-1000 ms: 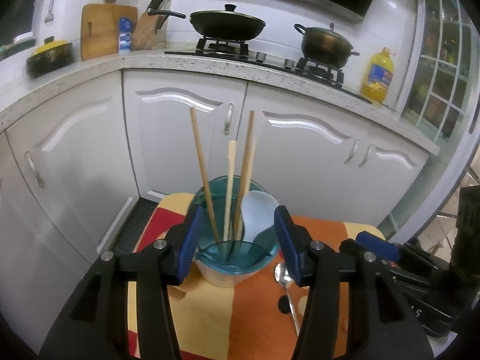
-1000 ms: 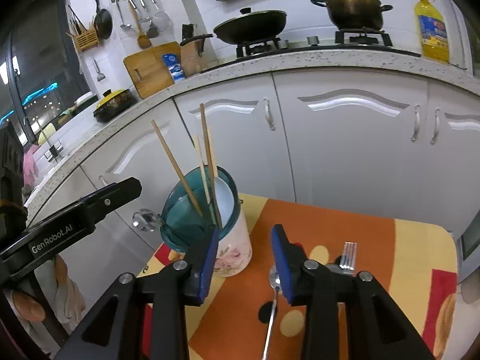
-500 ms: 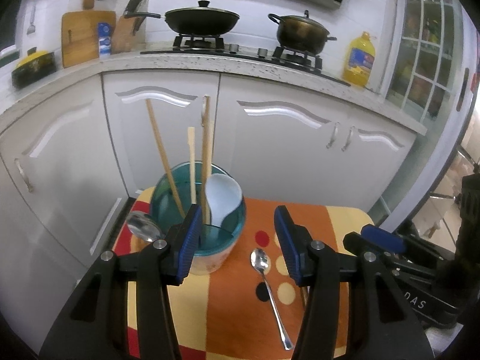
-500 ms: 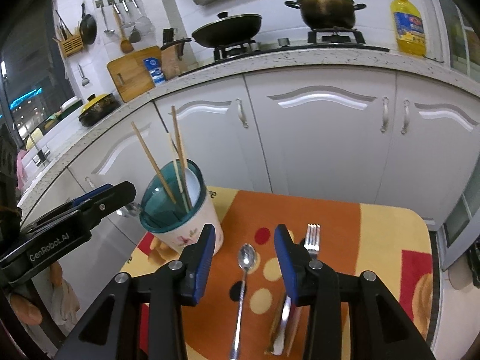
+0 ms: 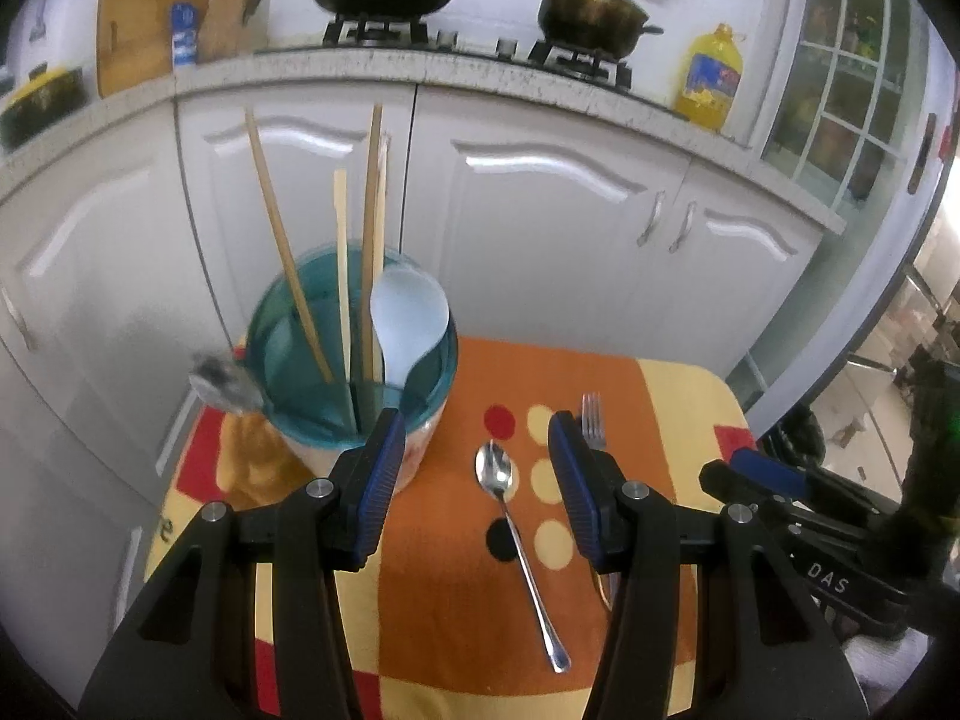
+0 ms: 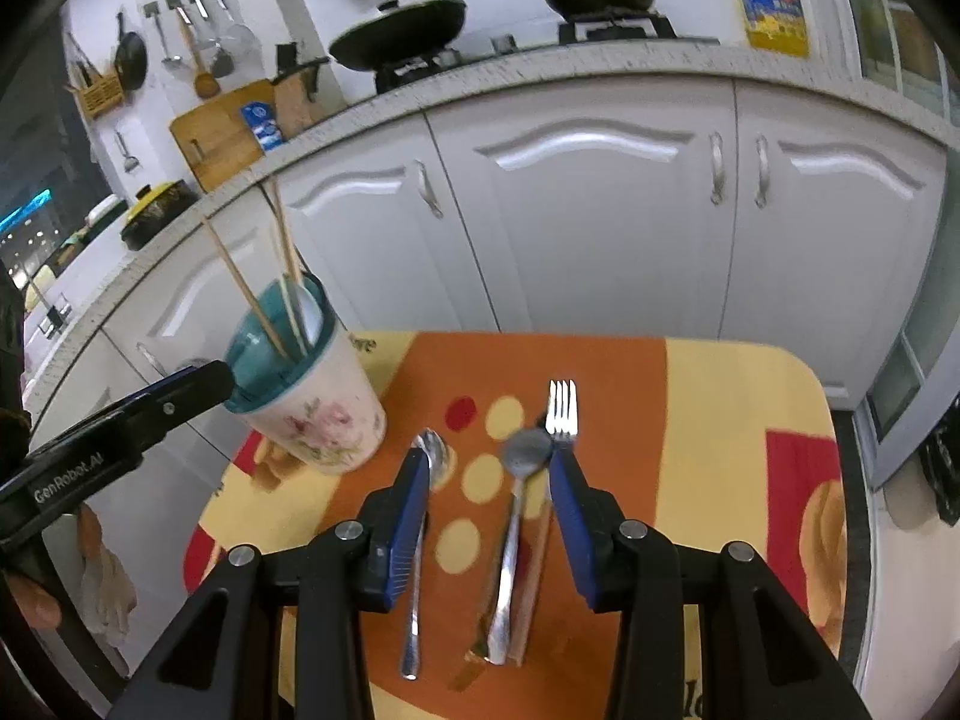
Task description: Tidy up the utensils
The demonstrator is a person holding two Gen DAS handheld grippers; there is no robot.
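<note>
Right gripper (image 6: 489,483) jaws apart, gripping nothing; between them on cloth lie spoon (image 6: 516,516) and fork (image 6: 561,405) at frame centre. Second spoon (image 6: 420,546) under its left finger. Left gripper (image 5: 471,462) jaws also wide, empty, over that second spoon. Floral cup (image 5: 354,372) holding chopsticks (image 5: 288,264) and pale ladle (image 5: 408,324) stands left of centre on orange-yellow tablecloth (image 6: 732,420).

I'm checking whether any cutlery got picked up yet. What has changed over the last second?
Nothing has been picked up. Both claws drew back from the cup and swung toward the loose cutlery: the left claw now frames a spoon, the right claw a second spoon beside the fork. Both stay open and empty. The cup, its chopsticks and the cutlery on the mat haven't moved.
</note>
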